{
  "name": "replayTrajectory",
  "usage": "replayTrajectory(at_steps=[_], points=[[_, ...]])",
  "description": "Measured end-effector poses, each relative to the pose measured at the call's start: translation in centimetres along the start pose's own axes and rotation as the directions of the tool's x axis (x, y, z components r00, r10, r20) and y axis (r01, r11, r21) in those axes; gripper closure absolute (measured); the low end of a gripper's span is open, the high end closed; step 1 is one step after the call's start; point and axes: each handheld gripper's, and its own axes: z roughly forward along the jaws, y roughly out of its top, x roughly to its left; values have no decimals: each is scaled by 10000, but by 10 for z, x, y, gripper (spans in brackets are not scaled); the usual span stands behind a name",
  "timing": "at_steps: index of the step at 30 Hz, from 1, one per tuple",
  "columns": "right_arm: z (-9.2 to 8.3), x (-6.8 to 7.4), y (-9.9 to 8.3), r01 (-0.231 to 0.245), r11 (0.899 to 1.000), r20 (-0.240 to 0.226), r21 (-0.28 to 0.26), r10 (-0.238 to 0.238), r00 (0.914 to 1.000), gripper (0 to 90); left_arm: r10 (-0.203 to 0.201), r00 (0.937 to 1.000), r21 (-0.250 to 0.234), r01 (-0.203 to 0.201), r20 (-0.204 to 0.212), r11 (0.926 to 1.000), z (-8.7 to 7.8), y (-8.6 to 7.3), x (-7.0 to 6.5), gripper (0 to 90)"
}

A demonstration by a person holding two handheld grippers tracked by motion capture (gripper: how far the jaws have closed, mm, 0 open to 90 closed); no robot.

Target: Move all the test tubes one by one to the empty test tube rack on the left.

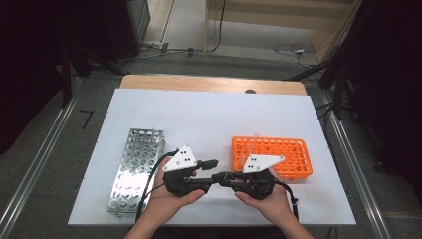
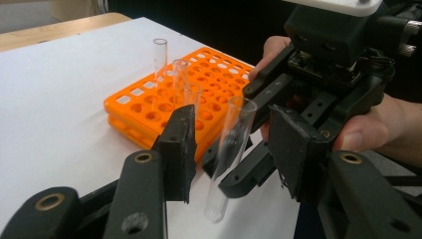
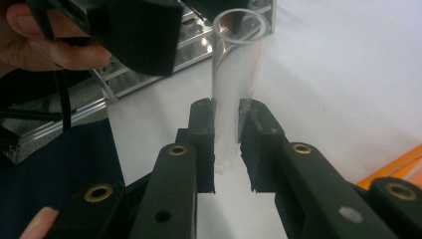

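Between the left gripper [image 2: 234,144] fingers — a right-held test tube [image 2: 230,154].

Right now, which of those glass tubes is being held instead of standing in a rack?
The tube between the two grippers: the right gripper clamps it above the white table, while the other tubes stand in the orange rack.

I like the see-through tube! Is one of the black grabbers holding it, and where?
Yes. The right gripper pinches the clear glass test tube near its rounded bottom end. The left gripper's jaws stand around it without pressing.
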Motion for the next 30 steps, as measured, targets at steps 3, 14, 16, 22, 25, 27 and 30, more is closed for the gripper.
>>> replayTrajectory(at_steps=[3,14,16,22,25,27,30], points=[[2,3,1,63,10000,-72,35,-62,10000,740,-7,10000,37,7,-41,10000,3,0,-2,588],[5,10,4,157,9998,-322,122,-153,9994,741,212,9997,401,-209,-83,9990,10,-2,-6,697],[5,10,4,157,9998,-356,111,-153,9992,741,269,9996,431,-265,-102,9987,10,-3,-6,716],[5,9,4,99,9999,-432,116,-94,9990,740,420,9988,409,-410,-243,9983,10,-2,-7,745],[5,9,4,70,9999,-484,83,-66,9988,740,467,9986,406,-456,-263,9981,9,-2,-6,753],[5,8,4,12,10000,-498,88,-7,9988,739,480,9985,395,-469,-278,9981,9,-2,-6,754],[5,8,4,-44,10000,-512,61,47,9987,735,499,9984,405,-488,-266,9980,8,-1,-5,756]])
